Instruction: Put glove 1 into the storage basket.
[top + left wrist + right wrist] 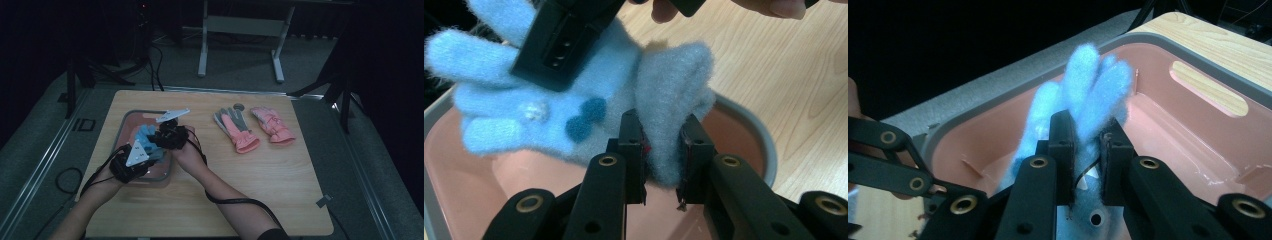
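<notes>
A fluffy light-blue glove (145,134) with a dark-blue bow hangs over a pink tray with a grey rim (131,116) at the table's left. My left gripper (151,152) is shut on the glove's cuff end (669,100), with the fabric pinched between its pads. My right gripper (156,137) is shut on the glove's finger end (1088,80). In the left gripper view the right gripper's black finger (559,45) lies across the glove, and the tray (751,132) is below. In the right gripper view the tray's inner wall (1168,130) lies beneath the glove.
Two salmon-pink gloves lie side by side on the wooden table right of centre, one showing a grey palm (235,129) and the other all pink (272,126). A small grey disc (238,106) sits behind them. Cables trail from both grippers toward the near edge.
</notes>
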